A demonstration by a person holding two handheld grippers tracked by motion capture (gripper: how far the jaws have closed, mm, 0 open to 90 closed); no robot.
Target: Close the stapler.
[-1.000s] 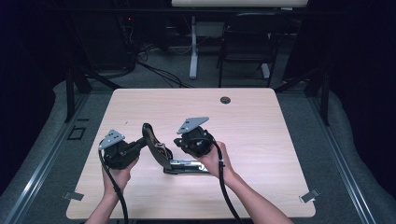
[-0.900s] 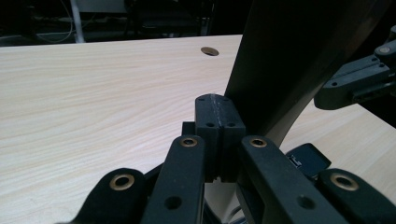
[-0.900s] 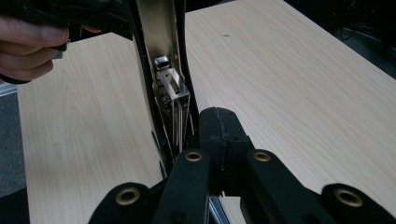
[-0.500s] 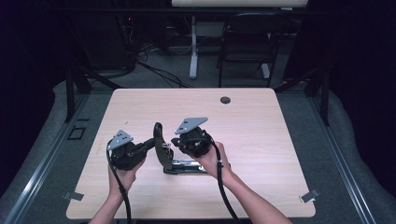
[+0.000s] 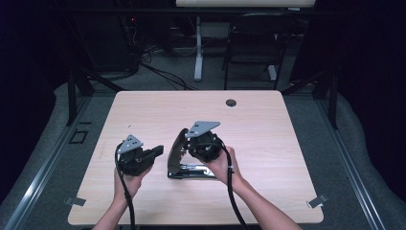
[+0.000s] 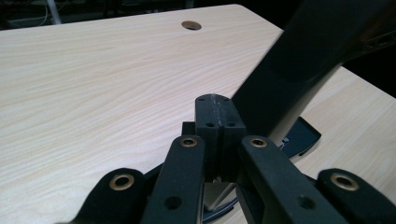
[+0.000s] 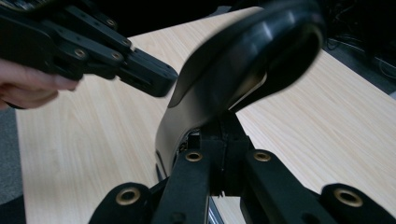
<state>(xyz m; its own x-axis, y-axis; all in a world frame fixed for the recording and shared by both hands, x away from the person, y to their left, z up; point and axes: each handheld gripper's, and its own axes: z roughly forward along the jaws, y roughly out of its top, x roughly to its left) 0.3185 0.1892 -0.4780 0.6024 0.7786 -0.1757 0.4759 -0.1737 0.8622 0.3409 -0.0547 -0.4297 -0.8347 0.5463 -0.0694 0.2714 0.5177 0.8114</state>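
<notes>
A black stapler (image 5: 178,148) lies on the wooden table (image 5: 268,143) with its top arm (image 7: 243,60) swung up, nearly upright over its base (image 5: 194,171). My left gripper (image 5: 160,151) is shut with nothing in it. Its tip (image 6: 214,112) is just left of the raised arm (image 6: 299,65), and I cannot tell whether they touch. My right gripper (image 7: 219,140) is shut, its jaws together low behind the arm near the hinge. In the high view its body (image 5: 205,143) sits over the base. The left gripper (image 7: 144,74) also appears in the right gripper view.
A round cable hole (image 5: 231,102) sits near the table's far edge. A chair (image 5: 251,43) and cables stand on the floor beyond the table. Bare wood spreads to the right and far side of the stapler.
The stapler's top arm has swung from leaning left to nearly upright. My left gripper moved right along with it. The right gripper stayed over the base.
</notes>
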